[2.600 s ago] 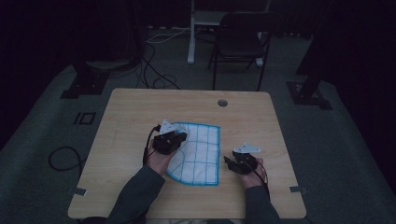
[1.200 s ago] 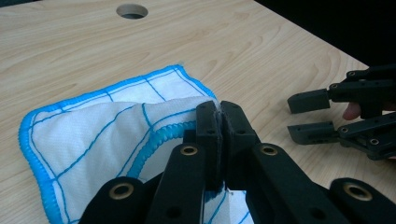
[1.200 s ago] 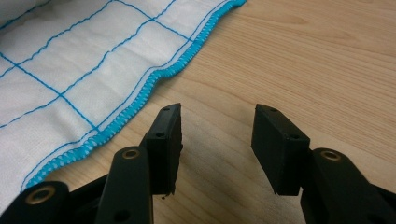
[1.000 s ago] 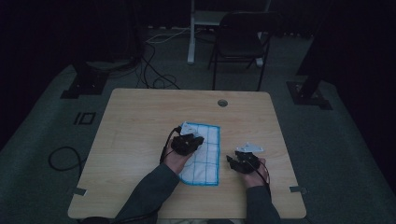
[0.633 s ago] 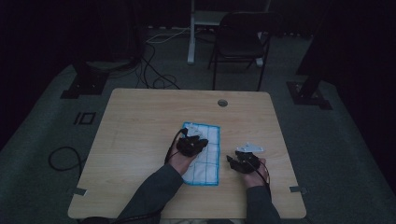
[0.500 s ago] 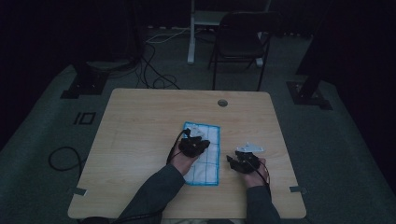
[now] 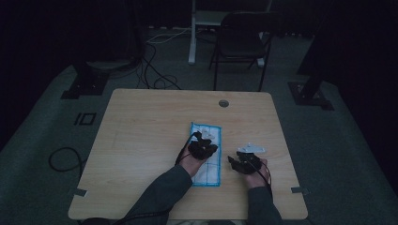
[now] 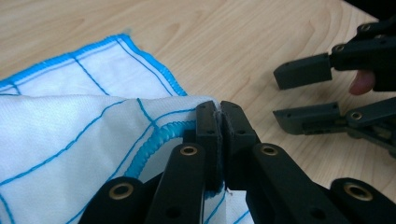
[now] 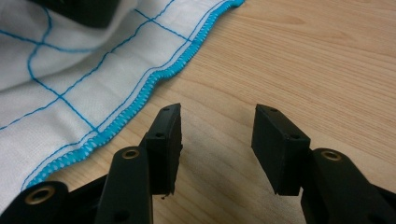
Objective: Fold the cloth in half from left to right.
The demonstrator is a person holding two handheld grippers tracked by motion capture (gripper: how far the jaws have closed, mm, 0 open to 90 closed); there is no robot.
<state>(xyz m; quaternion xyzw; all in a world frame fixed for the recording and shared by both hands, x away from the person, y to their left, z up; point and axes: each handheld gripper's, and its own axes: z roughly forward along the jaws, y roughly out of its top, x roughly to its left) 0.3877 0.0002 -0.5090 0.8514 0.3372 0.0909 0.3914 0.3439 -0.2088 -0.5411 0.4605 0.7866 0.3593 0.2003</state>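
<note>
Cloth (image 7: 206, 154), white with a blue grid and a blue stitched hem, lying folded over itself at the lower centre of the surface (image 7: 141, 136) in the high view. Left gripper (image 8: 218, 122) pinched tight on a hemmed edge of it, the fabric squeezed between the two fingers (image 8: 205, 128), with the folded layer lifted a little over the flat layer at the upper left of the left gripper view. Right gripper (image 9: 215, 135) wide open and holding nothing, resting just beside the hem at the right of the cloth, bare wood between the fingers (image 9: 167, 140).

Judged as a fold in progress. To do it well: carry the pinched edge low and slowly across, keep the fabric gently taut so no wrinkle is trapped, and line up the top hem with the hem below before letting go. Better to open the fingers only once the edge lies flat. If the lower layer starts to slide, hold it down with the right gripper near the hem.

No brand, label or readable writing found on the cloth, the grippers or the surface.
</note>
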